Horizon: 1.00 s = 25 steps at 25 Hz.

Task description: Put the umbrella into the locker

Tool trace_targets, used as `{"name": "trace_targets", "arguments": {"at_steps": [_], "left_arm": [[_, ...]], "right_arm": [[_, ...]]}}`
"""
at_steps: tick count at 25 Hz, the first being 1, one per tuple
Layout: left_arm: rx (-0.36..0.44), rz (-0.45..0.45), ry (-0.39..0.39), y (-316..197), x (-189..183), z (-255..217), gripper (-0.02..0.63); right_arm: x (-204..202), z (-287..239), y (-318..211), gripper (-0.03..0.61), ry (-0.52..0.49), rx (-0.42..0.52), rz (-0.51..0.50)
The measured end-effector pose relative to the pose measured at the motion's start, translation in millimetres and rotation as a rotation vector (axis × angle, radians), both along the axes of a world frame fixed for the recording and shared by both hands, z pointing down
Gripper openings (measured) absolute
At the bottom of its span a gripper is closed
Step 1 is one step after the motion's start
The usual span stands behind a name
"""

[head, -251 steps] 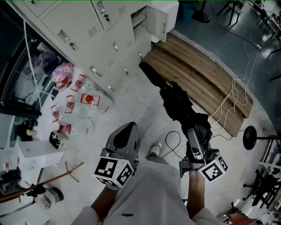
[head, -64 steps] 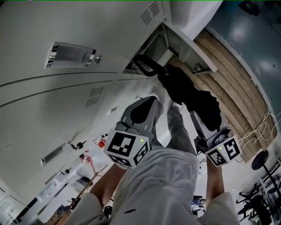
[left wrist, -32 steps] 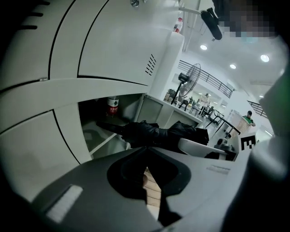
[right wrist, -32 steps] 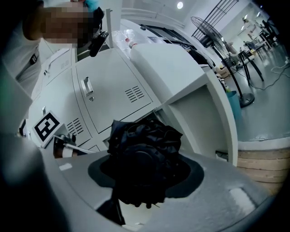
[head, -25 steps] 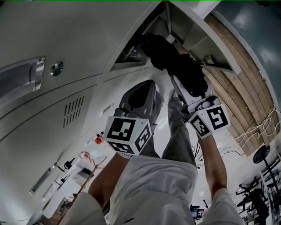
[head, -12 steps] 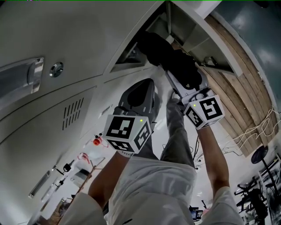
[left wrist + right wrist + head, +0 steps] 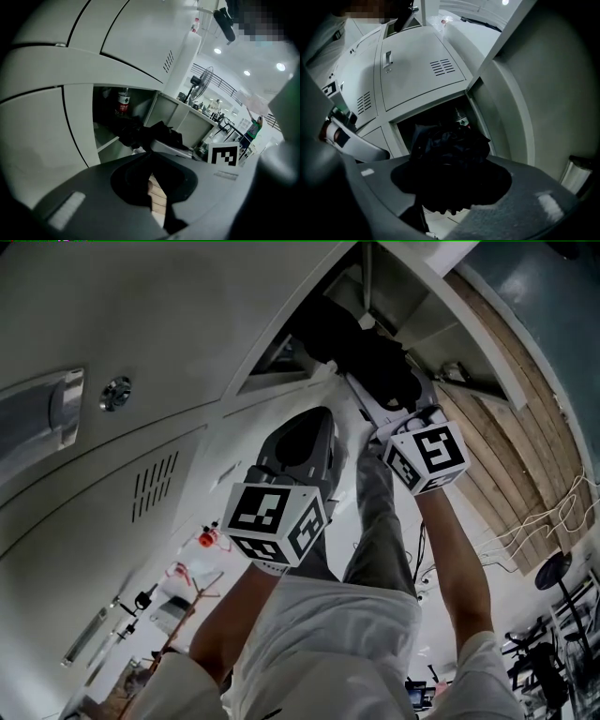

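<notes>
The black folded umbrella lies partly inside the open locker compartment, its far end in the dark of the opening. My right gripper is shut on the near end of the umbrella, just outside the compartment's mouth. In the right gripper view the bunched umbrella fills the gap between the jaws of the right gripper, in front of the compartment. My left gripper hangs below the opening, shut and holding nothing. The left gripper view shows the left gripper below the umbrella.
A bottle with a red label stands at the back of the compartment. The compartment's open door stands to the right of the opening. Shut locker doors with handles fill the left. A wooden bench lies on the right.
My right gripper has pushed up and forward towards the opening, and the umbrella has gone deeper into the compartment. The left gripper has stayed where it was.
</notes>
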<state>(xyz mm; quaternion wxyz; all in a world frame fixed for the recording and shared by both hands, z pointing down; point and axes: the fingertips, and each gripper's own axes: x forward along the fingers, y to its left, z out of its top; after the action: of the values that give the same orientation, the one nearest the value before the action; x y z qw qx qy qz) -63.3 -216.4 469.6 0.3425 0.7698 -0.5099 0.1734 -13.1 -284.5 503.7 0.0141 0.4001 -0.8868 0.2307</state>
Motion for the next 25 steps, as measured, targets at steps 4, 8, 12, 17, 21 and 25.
{"name": "trace_targets", "arguments": {"at_steps": [4,8,12,17,21,25], "left_arm": [[-0.006,-0.005,0.009,0.1,1.2,1.2,0.015],[-0.012,-0.009,0.012,0.5,1.0,4.4,0.015],[-0.014,-0.014,0.021,0.9,2.8,4.9,0.015],[-0.022,-0.01,0.012,3.2,1.5,4.8,0.015],[-0.02,0.001,0.017,4.2,7.2,5.0,0.015],[-0.03,0.002,0.014,6.6,7.3,7.8,0.015]], "right_arm": [[-8.5,4.3,-9.2,0.256,0.021,0.022,-0.017],[-17.9,13.8,-16.8,0.258,0.038,0.027,-0.038],[-25.8,22.7,-23.8,0.259,0.074,0.042,-0.065],[-39.0,32.2,-32.0,0.261,0.108,0.059,-0.092],[-45.4,37.5,-40.3,0.262,0.132,0.068,-0.105],[-55.7,42.1,-47.4,0.262,0.156,0.084,-0.122]]}}
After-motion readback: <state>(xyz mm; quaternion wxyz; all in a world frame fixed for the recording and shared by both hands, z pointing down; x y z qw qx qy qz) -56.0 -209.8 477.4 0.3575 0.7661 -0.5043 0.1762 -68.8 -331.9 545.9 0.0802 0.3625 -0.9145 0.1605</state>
